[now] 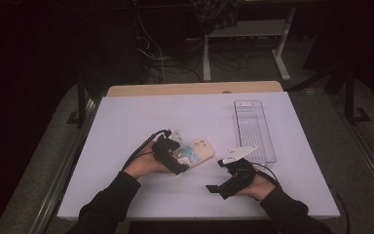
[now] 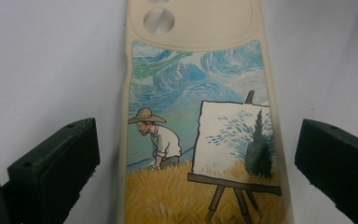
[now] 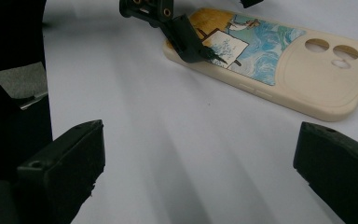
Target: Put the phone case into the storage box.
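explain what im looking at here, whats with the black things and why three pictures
A person sits at a white table holding a hand-operated claw in each hand: the left claw and the right claw. One picture looks down from above; the other two come from small cameras riding on each claw, so their black jaws rise from the bottom. On the table lie a cream phone case printed with a painter at an easel, and a clear plastic tray. The left claw's jaws stand open on either side of the case, not squeezing it. The right claw is open and holds nothing.
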Demonstrator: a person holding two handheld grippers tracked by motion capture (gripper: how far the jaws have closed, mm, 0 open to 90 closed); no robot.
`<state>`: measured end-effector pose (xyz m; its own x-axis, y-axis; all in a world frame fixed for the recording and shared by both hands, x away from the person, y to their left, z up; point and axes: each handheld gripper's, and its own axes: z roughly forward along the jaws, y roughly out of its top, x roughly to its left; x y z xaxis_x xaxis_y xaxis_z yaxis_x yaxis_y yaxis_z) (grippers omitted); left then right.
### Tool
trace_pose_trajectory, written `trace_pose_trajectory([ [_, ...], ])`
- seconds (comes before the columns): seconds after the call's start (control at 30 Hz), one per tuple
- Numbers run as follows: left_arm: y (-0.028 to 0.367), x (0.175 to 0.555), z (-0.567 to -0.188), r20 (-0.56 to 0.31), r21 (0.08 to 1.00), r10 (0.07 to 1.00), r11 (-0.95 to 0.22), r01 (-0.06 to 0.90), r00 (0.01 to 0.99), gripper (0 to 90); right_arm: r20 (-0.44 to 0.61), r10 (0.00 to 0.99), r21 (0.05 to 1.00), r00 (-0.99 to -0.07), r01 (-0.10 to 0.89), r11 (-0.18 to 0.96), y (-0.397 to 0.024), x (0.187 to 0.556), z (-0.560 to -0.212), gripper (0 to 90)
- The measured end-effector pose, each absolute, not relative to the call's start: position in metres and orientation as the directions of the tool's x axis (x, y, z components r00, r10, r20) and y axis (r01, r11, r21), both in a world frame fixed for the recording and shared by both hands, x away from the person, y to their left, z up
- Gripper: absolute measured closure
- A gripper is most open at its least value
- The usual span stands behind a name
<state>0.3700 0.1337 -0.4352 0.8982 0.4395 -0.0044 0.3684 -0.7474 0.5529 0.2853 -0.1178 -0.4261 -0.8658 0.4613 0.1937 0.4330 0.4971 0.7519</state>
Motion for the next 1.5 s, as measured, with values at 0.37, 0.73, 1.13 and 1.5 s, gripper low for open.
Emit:
trace_pose_trajectory([
  [0.37, 0.1297, 0.3680, -0.4416, 0.005, 0.530, 0.433, -0.765, 0.365, 0.901, 0.0, 0.195, 0.462, 0.749, -0.865, 0.435, 0.499, -0.1177, 0.2853, -0.4264, 1.3],
  [0.73, 0.1328, 0.3686, -0.4412, -0.008, 0.526, 0.432, -0.765, 0.372, 0.902, 6.2, 0.194, 0.462, 0.751, -0.866, 0.434, 0.498, -0.1181, 0.2855, -0.4261, 1.2],
  [1.13, 0.1339, 0.3669, -0.4417, -0.003, 0.533, 0.430, -0.763, 0.365, 0.903, 8.3, 0.201, 0.461, 0.753, -0.865, 0.437, 0.492, -0.1185, 0.2852, -0.4256, 1.2],
  [1.5, 0.1344, 0.3661, -0.4415, -0.006, 0.540, 0.437, -0.755, 0.371, 0.899, 10.5, 0.200, 0.462, 0.752, -0.864, 0.438, 0.494, -0.1183, 0.2855, -0.4258, 1.2],
])
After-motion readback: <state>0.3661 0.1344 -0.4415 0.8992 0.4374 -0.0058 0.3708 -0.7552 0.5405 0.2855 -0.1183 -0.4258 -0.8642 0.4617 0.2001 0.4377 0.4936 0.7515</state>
